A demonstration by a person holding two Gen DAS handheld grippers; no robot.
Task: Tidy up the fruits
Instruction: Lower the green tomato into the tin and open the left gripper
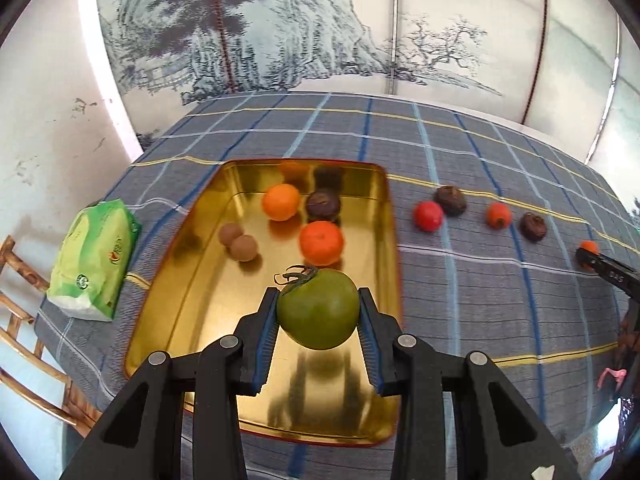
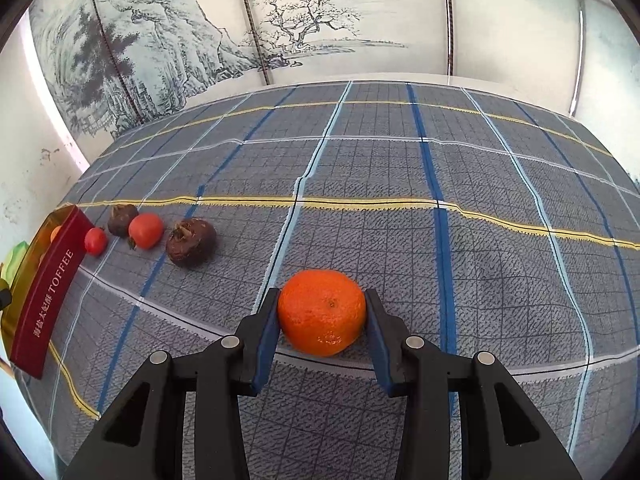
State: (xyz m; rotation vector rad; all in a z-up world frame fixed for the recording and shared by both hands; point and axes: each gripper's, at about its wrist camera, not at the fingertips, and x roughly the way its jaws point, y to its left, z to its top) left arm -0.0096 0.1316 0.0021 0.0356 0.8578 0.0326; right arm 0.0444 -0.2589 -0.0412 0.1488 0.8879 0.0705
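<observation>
My left gripper (image 1: 319,314) is shut on a green tomato (image 1: 318,314) with a dry stem, held above the near half of a gold tin tray (image 1: 176,300). In the tray lie two oranges (image 1: 281,207), a dark brown fruit (image 1: 323,204) and two small tan fruits (image 1: 238,241). My right gripper (image 2: 322,312) is shut on an orange (image 2: 322,312) low over the checked cloth. To its left on the cloth sit two red fruits (image 2: 145,230) and two dark brown fruits (image 2: 190,242), beside the tray's red side (image 2: 50,292) marked TOFFEE.
A green tissue pack (image 1: 94,258) lies left of the tray near the table's edge. A wooden chair (image 1: 24,336) stands at the left below the table. A painted screen (image 1: 280,28) backs the far side of the checked tablecloth (image 2: 480,240).
</observation>
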